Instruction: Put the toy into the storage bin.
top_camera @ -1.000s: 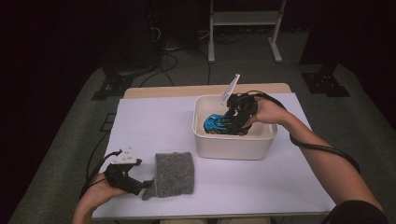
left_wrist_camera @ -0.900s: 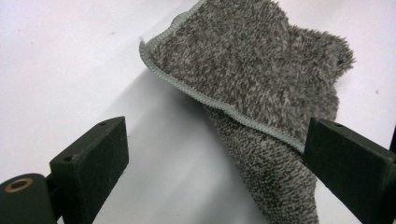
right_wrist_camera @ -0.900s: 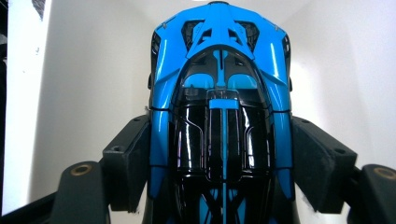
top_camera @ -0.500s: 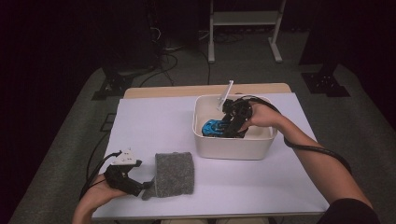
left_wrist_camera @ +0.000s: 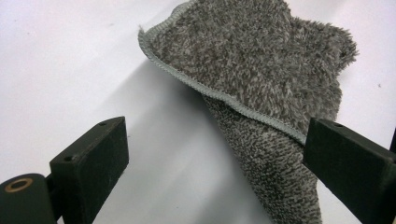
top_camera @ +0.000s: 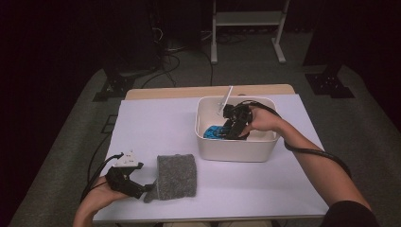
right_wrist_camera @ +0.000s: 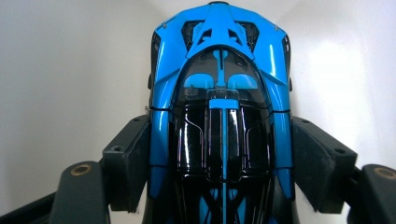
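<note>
Blue toy car [right_wrist_camera: 219,116], clamped by the right gripper [top_camera: 230,128] fingers, has sunk deeper into the white bin [top_camera: 236,152].

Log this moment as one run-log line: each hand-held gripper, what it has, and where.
right hand-held gripper: shut on blue toy car, inside white bin | left hand-held gripper: open, grey cloth corner between jaws, on table

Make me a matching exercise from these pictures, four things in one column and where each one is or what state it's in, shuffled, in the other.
1. blue toy car
2. grey cloth
3. white bin
4. left gripper

A. jaws open, at the cloth's edge
B. gripped between the right gripper's jaws
C. lying flat on the table's near left
D. standing on the table's far right

Pairs: 1-B, 2-C, 3-D, 4-A
</note>
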Demonstrator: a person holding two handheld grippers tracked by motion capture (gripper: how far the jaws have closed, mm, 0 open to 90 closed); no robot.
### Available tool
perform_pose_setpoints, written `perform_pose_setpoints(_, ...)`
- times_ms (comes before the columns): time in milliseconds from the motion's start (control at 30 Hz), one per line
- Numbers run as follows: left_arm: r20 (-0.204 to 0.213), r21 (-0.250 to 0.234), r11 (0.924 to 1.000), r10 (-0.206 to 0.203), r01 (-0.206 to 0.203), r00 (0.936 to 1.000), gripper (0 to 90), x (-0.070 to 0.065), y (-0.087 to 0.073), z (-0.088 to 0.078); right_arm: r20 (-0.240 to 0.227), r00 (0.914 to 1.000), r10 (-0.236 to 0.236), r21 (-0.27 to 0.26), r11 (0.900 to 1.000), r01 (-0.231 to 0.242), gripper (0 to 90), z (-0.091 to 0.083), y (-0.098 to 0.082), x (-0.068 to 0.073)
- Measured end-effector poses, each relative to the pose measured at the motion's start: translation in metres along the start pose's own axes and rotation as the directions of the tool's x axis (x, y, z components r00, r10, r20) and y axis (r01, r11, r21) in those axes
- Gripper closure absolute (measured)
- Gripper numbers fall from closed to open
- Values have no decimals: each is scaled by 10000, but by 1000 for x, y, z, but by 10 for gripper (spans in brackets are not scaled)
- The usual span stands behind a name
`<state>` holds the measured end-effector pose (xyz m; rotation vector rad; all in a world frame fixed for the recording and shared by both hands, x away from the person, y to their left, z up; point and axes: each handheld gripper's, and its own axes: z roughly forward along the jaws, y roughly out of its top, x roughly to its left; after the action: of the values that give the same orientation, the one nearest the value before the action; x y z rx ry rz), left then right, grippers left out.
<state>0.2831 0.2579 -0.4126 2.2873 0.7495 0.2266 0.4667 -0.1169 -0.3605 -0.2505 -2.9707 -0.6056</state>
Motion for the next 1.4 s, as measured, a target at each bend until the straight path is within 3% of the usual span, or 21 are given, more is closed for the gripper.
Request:
perform_pose_setpoints(767,61,-81,10000,-42,43,10000,64,0,-2,-3,-276,9996,67,110,9999,-64,269,5,-1,-1)
perform_pose_setpoints(1400,83,-42,10000,-26,27,10000,63,-2,-3,-4,-433,9978,497,151,9987,-491,254,5,-2,-3)
